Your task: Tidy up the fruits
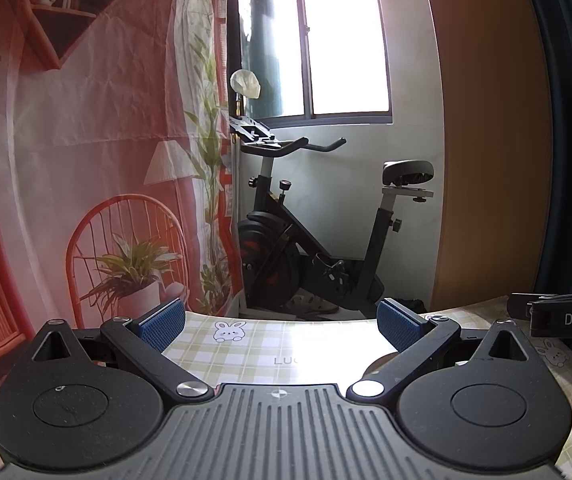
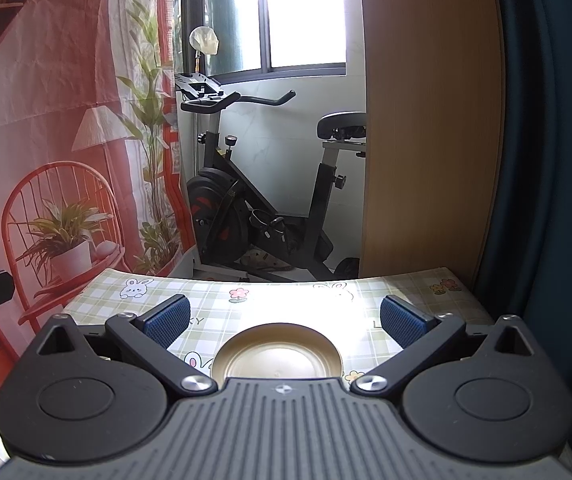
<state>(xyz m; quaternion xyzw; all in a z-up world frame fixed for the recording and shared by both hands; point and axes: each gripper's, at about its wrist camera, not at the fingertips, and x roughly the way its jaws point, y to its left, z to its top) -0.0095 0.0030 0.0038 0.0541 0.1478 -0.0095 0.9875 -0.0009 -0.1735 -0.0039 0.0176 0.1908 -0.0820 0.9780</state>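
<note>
No fruit shows in either view. A round gold plate (image 2: 278, 354) lies bare on the checked tablecloth (image 2: 286, 296), just below and between the blue pads of my right gripper (image 2: 284, 320), which stands open and holds nothing. My left gripper (image 1: 282, 322) is also open and holds nothing, hovering over the tablecloth (image 1: 270, 340) near the table's far edge. A sliver of the plate's rim (image 1: 379, 362) peeks out beside the left gripper's right finger. Part of the right gripper's body (image 1: 561, 312) shows at the right edge of the left wrist view.
Beyond the table's far edge stands a black exercise bike (image 1: 305, 240) under a window. A printed red curtain (image 1: 86, 160) hangs on the left, a wooden panel (image 2: 425, 120) and a dark blue curtain (image 2: 545, 160) on the right.
</note>
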